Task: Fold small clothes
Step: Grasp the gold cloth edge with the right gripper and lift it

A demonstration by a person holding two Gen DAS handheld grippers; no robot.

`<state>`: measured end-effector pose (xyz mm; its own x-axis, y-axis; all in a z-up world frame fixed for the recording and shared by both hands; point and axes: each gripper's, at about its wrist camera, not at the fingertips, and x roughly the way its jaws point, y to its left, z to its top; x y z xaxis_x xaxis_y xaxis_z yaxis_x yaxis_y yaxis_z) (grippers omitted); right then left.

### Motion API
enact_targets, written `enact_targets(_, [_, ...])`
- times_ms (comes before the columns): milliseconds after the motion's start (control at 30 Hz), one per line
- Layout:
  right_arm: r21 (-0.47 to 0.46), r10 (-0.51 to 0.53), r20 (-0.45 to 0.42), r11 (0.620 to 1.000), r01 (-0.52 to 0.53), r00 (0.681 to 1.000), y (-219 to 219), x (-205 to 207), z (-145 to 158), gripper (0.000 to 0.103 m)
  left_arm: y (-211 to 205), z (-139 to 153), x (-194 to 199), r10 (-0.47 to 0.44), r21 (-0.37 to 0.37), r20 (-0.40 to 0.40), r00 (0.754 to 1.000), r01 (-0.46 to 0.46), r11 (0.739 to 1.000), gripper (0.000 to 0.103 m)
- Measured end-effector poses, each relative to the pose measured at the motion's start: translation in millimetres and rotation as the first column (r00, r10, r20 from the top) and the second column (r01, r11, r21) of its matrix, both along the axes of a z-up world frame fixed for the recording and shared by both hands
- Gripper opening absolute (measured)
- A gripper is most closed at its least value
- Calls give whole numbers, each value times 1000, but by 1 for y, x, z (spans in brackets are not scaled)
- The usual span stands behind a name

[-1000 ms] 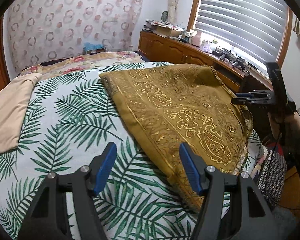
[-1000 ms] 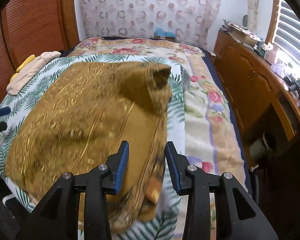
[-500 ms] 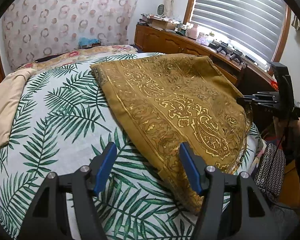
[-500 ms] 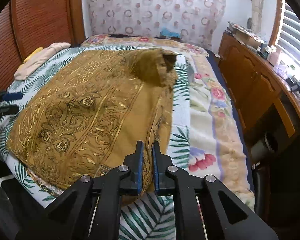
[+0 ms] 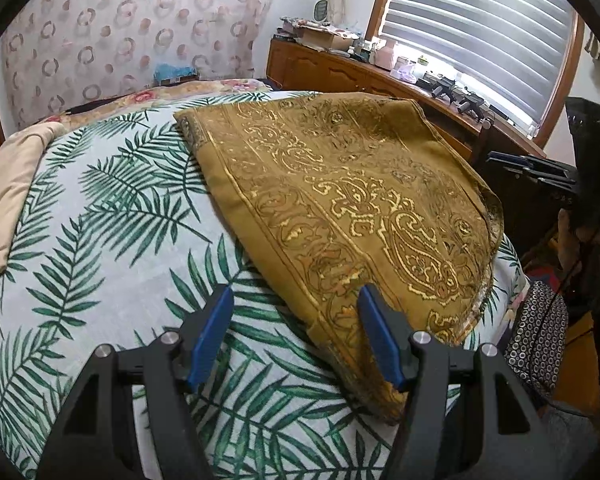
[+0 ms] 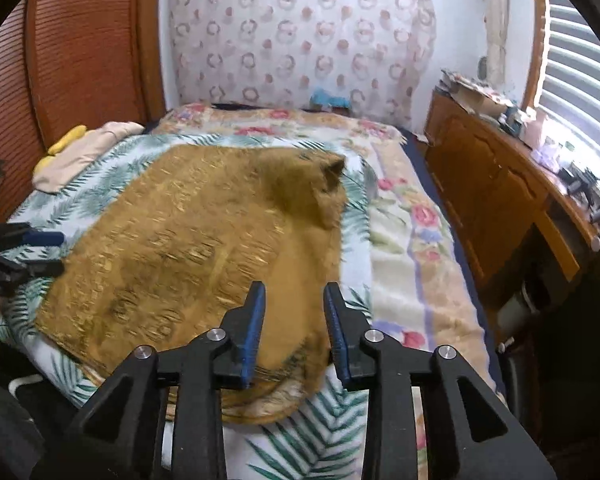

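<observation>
A mustard cloth with gold paisley print [image 5: 340, 192] lies spread on the palm-leaf bed sheet [image 5: 100, 240]. Its far right corner is folded over in a hump [image 6: 316, 188]. My left gripper [image 5: 296, 312] hovers open at the cloth's near corner, its right finger over the hem, nothing between the pads. My right gripper [image 6: 294, 304] hangs over the cloth's [image 6: 188, 248] near right edge. Its jaws are opening and the pads do not press on the fabric below them. Each gripper shows in the other's view: the right gripper [image 5: 532, 166], the left gripper [image 6: 40, 252].
A folded beige garment [image 5: 4, 200] lies at the sheet's left, with a yellow item [image 6: 64, 144] beside it. A floral blanket [image 6: 412, 240] covers the bed's right side. A cluttered wooden sideboard [image 5: 380, 80] runs under the blinds. A patterned bag [image 5: 536, 328] sits on the floor.
The right gripper's jaws went from partly open to nearly shut over the cloth's edge, then parted again. The cloth stayed on the bed. The left gripper stayed open and barely moved.
</observation>
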<state>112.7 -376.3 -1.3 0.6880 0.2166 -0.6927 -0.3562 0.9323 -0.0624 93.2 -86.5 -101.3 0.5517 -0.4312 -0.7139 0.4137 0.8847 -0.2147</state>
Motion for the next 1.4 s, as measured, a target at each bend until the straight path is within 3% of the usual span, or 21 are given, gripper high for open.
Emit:
enact_targets(300, [-17, 38, 25, 999, -38, 999, 22, 41, 2, 34, 0, -4, -3, 2, 0, -15, 1000, -2, 1000, 64])
enact_targets(500, [-15, -36, 22, 999, 36, 999, 9, 123, 15, 34, -2, -9, -1, 12, 15, -21, 1000, -11, 1000, 64])
enact_targets(600, [-3, -67, -31, 998, 67, 997, 5, 164, 7, 34, -1, -10, -1, 12, 16, -24, 1000, -11, 1000, 64])
enact_targets(733, [69, -111, -183, 990, 126, 977, -4, 214, -20, 34, -1, -12, 1, 12, 13, -29, 1000, -11, 1000, 64])
enact_targets(933, [115, -139, -303, 977, 181, 943, -17, 240, -44, 34, -1, -13, 1, 11, 13, -25, 1000, -10, 1000, 64])
enact_targets(1000, [143, -104, -314, 977, 155, 944, -19, 242, -45, 24, -1, -13, 1, 10, 14, -23, 1000, -10, 1000, 64])
enact_targets(1100, [154, -46, -298, 983, 96, 954, -15, 238, -42, 5, 0, -13, 0, 10, 13, -21, 1000, -10, 1000, 64])
enact_targets(1167, [127, -48, -247, 989, 82, 968, -13, 235, -36, 1, 0, -13, 0, 10, 12, -21, 1000, -10, 1000, 64])
enact_targets(1300, [29, -224, -153, 972, 231, 963, -29, 237, -29, 0, 0, -13, 0, 11, 13, -22, 1000, -10, 1000, 64])
enact_targets(1400, [38, -221, -141, 973, 228, 965, -36, 233, -26, 0, 2, -13, -1, 8, 10, -28, 1000, -8, 1000, 64])
